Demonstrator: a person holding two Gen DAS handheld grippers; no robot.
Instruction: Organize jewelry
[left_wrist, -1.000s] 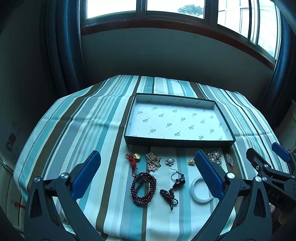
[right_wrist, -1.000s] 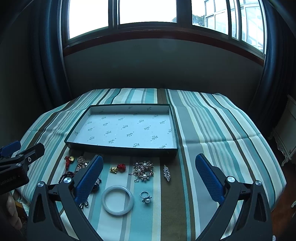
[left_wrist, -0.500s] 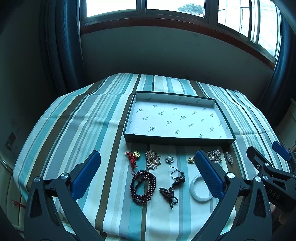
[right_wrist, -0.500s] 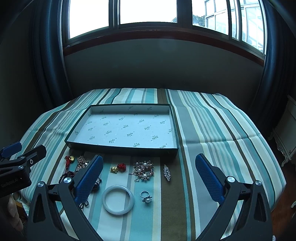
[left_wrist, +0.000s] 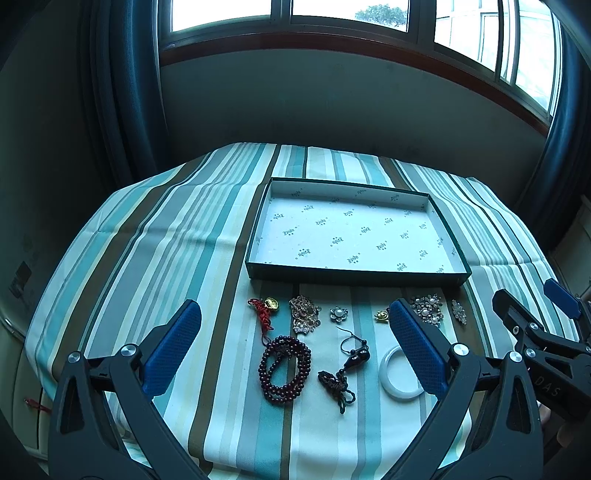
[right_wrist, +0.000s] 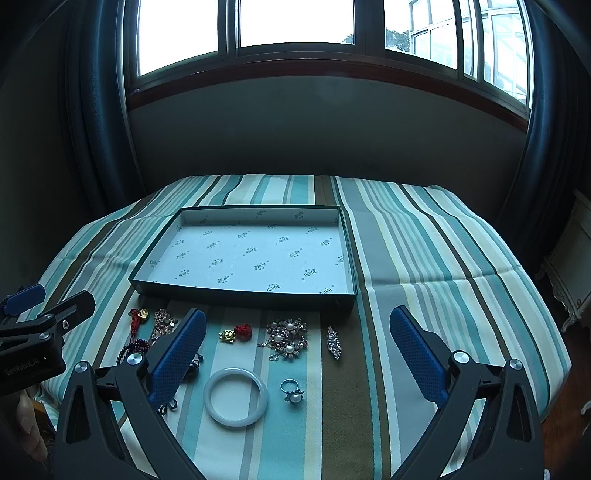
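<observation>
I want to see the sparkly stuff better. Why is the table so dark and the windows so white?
Both views: windows blow out white, so the room dims. Left wrist view: bracelet sharp but shaded. Right wrist view: bangle clear; fisheye bends the table edges.

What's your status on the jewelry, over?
Left gripper and right gripper open, holding nothing. Box has no jewelry in it; white bangle, bead bracelet and the rest lie on the cloth before it. Nothing in the way.
</observation>
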